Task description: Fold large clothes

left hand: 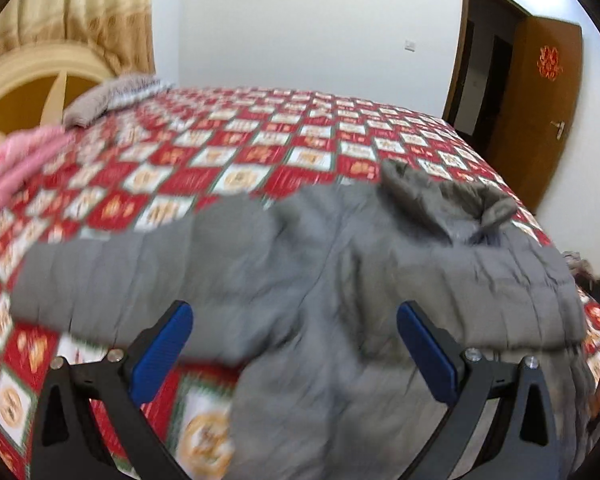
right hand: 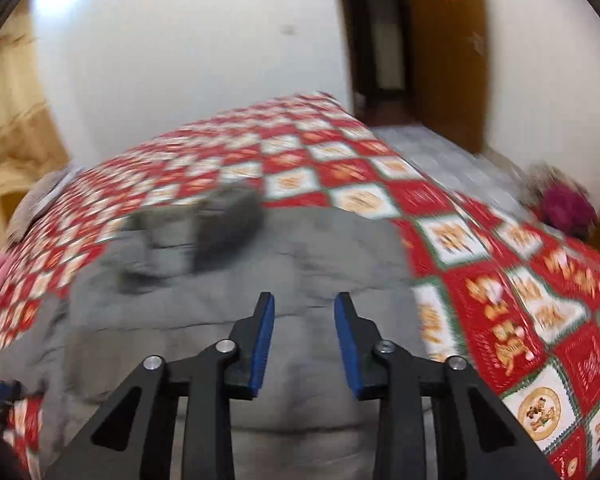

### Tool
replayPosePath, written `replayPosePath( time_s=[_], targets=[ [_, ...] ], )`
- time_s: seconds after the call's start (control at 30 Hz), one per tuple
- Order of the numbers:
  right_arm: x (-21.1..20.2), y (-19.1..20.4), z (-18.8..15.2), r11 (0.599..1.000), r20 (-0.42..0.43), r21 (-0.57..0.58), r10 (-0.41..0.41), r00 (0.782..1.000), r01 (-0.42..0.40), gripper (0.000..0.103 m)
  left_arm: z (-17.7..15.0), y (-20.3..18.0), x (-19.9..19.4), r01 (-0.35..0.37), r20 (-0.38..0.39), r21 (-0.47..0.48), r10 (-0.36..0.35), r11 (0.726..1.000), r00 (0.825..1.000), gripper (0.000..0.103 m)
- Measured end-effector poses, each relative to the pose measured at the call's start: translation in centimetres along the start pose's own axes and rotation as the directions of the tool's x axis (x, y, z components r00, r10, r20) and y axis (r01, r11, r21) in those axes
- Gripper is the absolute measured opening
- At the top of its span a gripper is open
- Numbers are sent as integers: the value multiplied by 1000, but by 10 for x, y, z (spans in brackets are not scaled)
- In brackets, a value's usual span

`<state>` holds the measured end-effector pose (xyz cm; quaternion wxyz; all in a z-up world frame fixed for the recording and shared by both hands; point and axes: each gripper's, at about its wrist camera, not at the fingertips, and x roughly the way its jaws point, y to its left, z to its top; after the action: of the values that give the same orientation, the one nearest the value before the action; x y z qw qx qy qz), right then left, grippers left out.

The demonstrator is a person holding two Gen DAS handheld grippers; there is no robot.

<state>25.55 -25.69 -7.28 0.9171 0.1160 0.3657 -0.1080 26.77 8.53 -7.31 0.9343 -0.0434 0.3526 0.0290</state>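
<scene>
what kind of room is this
Most likely a bedroom: a wide bed with a red checked cover and a headboard, a curtain behind it, and a wooden door. A grey jacket lies on the bed.

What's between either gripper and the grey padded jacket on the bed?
Nothing visible. The grey padded jacket lies spread on the red-and-white patterned bedspread, directly ahead of the open left gripper and open right gripper. The pink fabric and grey-brown pillow sit far off by the headboard.

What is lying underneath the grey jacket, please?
The grey jacket lies on the red-and-white patterned bedspread. The bedspread shows all around it; the part directly beneath is covered.
</scene>
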Motion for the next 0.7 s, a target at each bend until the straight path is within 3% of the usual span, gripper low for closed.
replayPosePath(
  time_s=[0.1, 0.13, 0.2, 0.27, 0.43, 0.5, 0.57, 0.67, 0.7],
  targets=[
    [29, -18, -14, 999, -67, 54, 6, 998, -2, 27, 9, -29, 33, -83, -8, 50, 83, 995, 996, 103],
    [38, -22, -21, 998, -94, 63, 1, 996, 5, 27, 6, -38, 53, -146, -33, 65, 148, 987, 988, 103],
    [46, -30, -31, 998, -101, 67, 1, 995, 6, 27, -4, -42, 80, -200, -99, 75, 207, 977, 973, 102],
    [47, -26, -36, 999, -77, 29, -15, 997, 17, 27, -19, -42, 101, -222, -147, 87, 233, 971, 961, 103],
    [49, -13, -40, 995, -55, -52, -85, 995, 82, 28, -27, -49, 105, -271, -119, 129, 286, 954, 951, 103],
    [48, -12, -40, 994, -48, -59, -91, 995, 89, 29, -25, -46, 103, -249, -120, 128, 264, 960, 957, 103],
    [47, -12, -41, 994, -41, -59, -90, 995, 88, 31, -22, -34, 90, -188, -129, 80, 197, 979, 972, 103],
    [44, -15, -40, 998, -31, -41, -57, 998, 56, 38, -17, 7, 50, -132, -56, -82, 128, 988, 990, 103],
    [45, -16, -40, 999, -29, -36, -31, 999, 30, 49, -15, 28, 34, -132, -28, -142, 129, 981, 991, 103]
  ],
)
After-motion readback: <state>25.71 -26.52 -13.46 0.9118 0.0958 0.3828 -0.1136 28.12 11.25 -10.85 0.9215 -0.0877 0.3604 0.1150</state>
